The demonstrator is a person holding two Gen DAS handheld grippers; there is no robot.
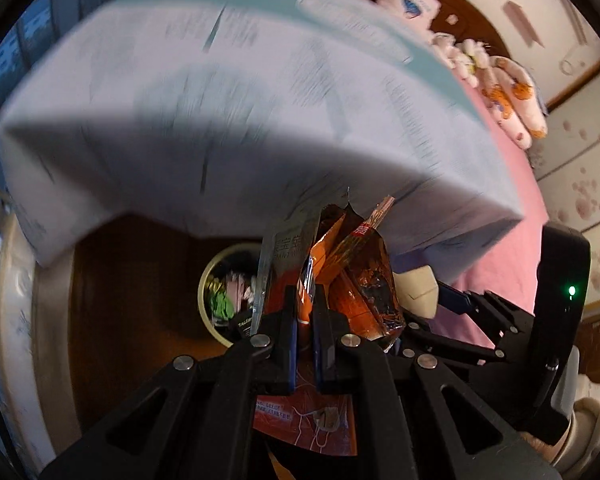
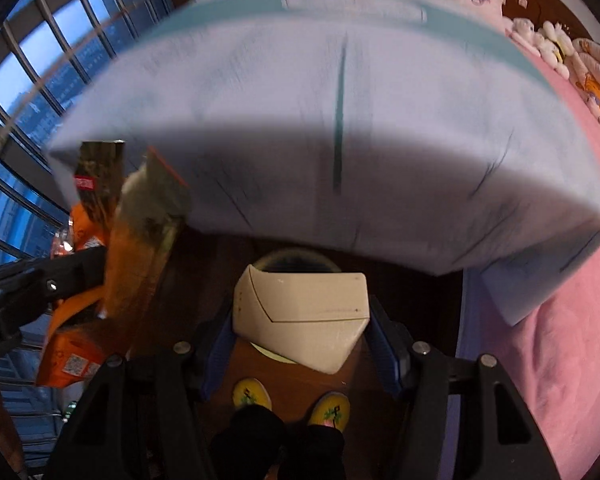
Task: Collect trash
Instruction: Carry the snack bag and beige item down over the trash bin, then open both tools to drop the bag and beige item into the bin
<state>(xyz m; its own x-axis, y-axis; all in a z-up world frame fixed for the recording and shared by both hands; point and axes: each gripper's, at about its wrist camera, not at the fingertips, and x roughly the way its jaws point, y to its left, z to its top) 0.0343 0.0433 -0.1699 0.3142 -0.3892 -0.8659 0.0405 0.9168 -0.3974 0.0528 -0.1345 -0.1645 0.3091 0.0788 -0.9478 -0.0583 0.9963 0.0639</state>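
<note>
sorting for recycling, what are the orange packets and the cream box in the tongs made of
Crinkled orange snack packets, in the left tongs: likely thin plastic or foil film, glossy; sharp creases and glints show it. Flattened cream box, in the right tongs: probably matte cardboard, with straight fold lines and stiff flat faces.

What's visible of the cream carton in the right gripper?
The cream carton is a flattened paperboard piece, off-white with thin fold or print lines and a slanted flap at its left end. The right gripper is shut on it, blue pads pressing both ends, so it lies crosswise and roughly level. It hangs above the round trash bin, whose rim shows just beyond its far edge. The left wrist view shows only one corner. Nothing else visibly touches it.
</note>
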